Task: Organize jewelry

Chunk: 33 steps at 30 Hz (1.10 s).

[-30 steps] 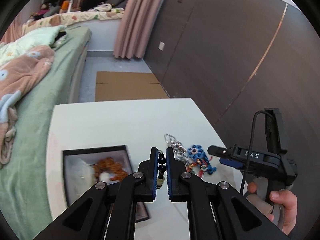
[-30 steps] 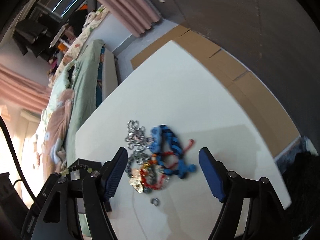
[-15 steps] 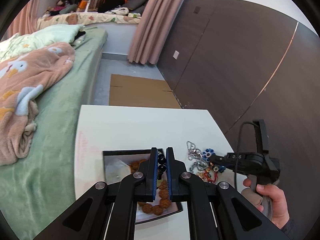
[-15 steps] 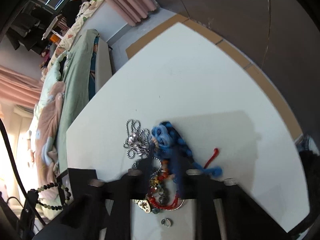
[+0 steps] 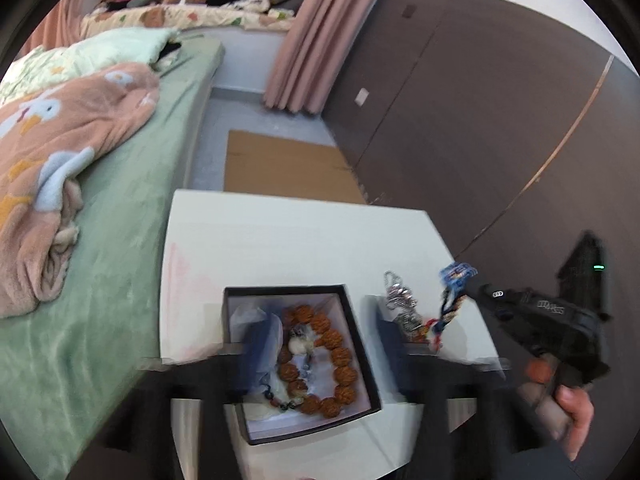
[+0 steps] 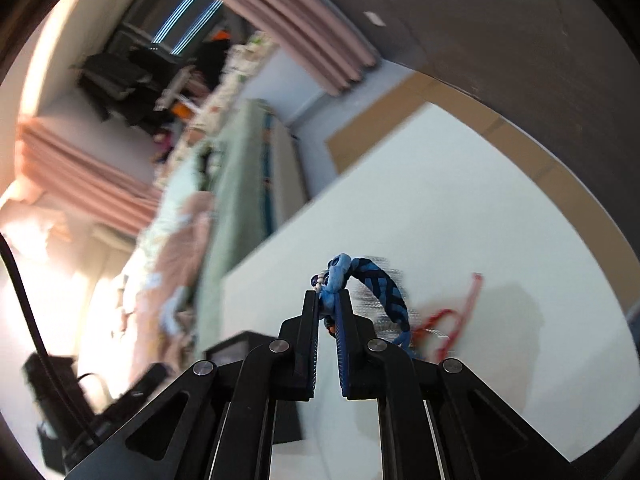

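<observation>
Right gripper (image 6: 328,300) pinches blue braided bracelet (image 6: 380,284), hanging lengthwise downward (left gripper (image 5: 316,344) opening, empty)

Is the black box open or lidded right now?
Open. The left wrist view looks straight into the black box: no lid on it, white lining showing, and a brown bead bracelet lying inside.

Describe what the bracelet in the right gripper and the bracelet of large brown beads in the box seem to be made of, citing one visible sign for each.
Blue bracelet: probably braided cord or yarn, matte; light and dark strands interweave in a plait. Brown bead bracelet: possibly carved wood or seeds, dull finish; the beads look rough and bumpy, not glossy. The black box around it looks like cardboard.
</observation>
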Available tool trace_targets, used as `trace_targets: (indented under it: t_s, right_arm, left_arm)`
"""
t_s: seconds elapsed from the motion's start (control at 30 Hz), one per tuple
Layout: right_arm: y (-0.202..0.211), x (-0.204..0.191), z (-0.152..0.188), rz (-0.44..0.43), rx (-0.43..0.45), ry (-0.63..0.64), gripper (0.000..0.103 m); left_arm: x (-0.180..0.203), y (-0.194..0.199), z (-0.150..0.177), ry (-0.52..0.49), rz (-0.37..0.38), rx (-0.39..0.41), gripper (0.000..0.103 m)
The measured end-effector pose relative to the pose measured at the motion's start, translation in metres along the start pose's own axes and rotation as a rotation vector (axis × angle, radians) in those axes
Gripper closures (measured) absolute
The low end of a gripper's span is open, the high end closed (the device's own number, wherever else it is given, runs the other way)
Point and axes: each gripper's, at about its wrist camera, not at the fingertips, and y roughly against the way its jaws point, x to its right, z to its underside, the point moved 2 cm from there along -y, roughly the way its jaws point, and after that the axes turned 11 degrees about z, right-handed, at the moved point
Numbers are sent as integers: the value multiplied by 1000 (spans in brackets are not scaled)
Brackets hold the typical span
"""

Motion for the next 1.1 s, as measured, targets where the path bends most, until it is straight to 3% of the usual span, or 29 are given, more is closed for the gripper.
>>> trace_targets:
  t_s: [0.03,0.3,0.5,0.53,0.57,0.6,0.67,0.73,0.9,1.1]
  right_arm:
    - [2,-5,0,-22,7,10,93]
    - [12,-67,21,-230,24,152,93]
    - [1,-107,43,-339,-45,229,93]
    - [-4,-109,46,-336,-66,236,91]
    - [-12,-113,50,-330,-106,248,77]
    - [-20,-115,54,-317,-148,258,49]
    - [-26,-109,57,-243,-151,253,34]
    - [-25,-100,52,-172,-125,235,34]
    - [1,-64,35,-151,-77,138,30]
    - [43,-31,22,-30,-1,88,30]
  left_arm:
    - [-4,2,-1,16,-4,19,14]
    - [-19,15,-6,67,-31,78,14]
    - [-32,22,-10,96,-51,111,14]
    - [-35,24,-11,105,-47,121,14]
    - [-37,26,-11,115,-41,128,14]
    - [-39,27,-11,127,-33,135,14]
    - [-41,28,-11,146,-24,139,14]
    - [-38,25,-9,148,-20,133,14]
    - [-18,12,-5,107,0,103,14]
    - [15,-3,-1,54,49,76,14]
